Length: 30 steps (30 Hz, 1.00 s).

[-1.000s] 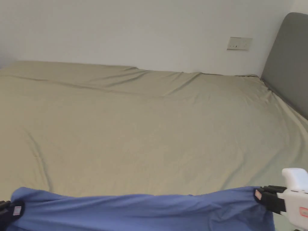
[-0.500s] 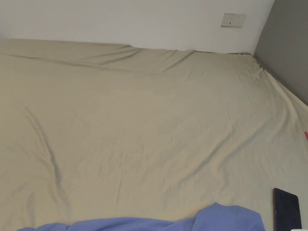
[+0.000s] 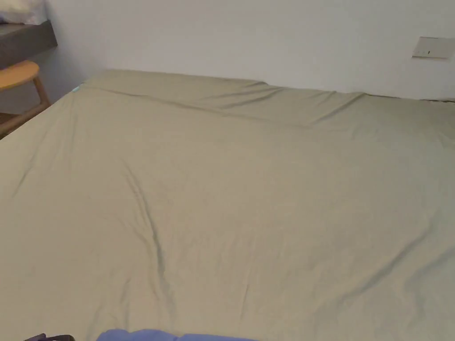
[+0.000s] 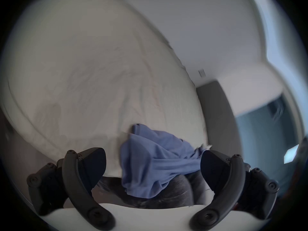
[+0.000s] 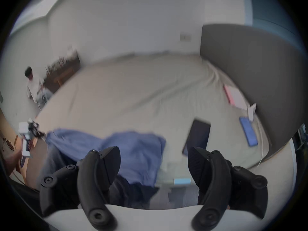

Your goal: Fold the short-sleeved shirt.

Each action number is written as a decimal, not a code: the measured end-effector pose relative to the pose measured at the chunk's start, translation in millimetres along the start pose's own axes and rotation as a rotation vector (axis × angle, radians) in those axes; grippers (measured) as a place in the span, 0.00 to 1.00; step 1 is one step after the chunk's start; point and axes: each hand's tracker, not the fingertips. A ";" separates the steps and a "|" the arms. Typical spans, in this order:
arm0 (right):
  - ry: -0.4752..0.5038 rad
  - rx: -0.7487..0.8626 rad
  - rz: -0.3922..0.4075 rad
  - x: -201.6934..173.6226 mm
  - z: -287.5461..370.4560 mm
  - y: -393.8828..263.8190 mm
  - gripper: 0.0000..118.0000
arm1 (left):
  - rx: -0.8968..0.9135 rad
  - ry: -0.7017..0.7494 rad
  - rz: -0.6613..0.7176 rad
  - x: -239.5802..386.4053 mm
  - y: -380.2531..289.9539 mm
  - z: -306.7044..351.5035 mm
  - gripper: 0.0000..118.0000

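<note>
The blue short-sleeved shirt (image 4: 158, 159) lies crumpled in a heap at the near edge of the bed. In the head view a sliver of the shirt (image 3: 146, 335) shows at the bottom edge. My left gripper (image 4: 152, 154) is open, its jaws wide apart, with the shirt beyond them and untouched. My right gripper (image 5: 153, 153) is open too and holds nothing. The shirt (image 5: 130, 148) spreads in front of it and droops over the bed's edge. In the right gripper view, the left gripper (image 5: 31, 129) appears far off by the shirt's left end.
The beige bed sheet (image 3: 249, 186) stretches wide, with shallow creases. On its right side lie a dark tablet (image 5: 197, 134), a blue phone (image 5: 248, 131), a pink book (image 5: 233, 94) and a white charger (image 5: 251, 111), near the grey headboard (image 5: 250, 68). A wooden stool (image 3: 22, 84) stands left of the bed. A person (image 5: 33, 84) is far off at the left.
A second ago both grippers held the shirt stretched out by its edge. Both have let go, and the shirt has dropped into a heap. The head camera has turned left.
</note>
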 end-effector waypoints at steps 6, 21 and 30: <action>0.035 0.158 0.006 -17.2 29.3 37.2 0.84 | -0.145 -0.272 0.241 -45.4 25.3 -46.3 0.99; 0.153 0.047 0.014 -77.6 -33.1 12.4 0.84 | -0.454 -0.209 -0.028 -32.1 2.2 -140.5 0.15; 0.115 0.075 -0.042 -64.0 -20.1 13.6 0.84 | -0.254 -0.224 -0.118 -6.8 26.2 -112.8 0.15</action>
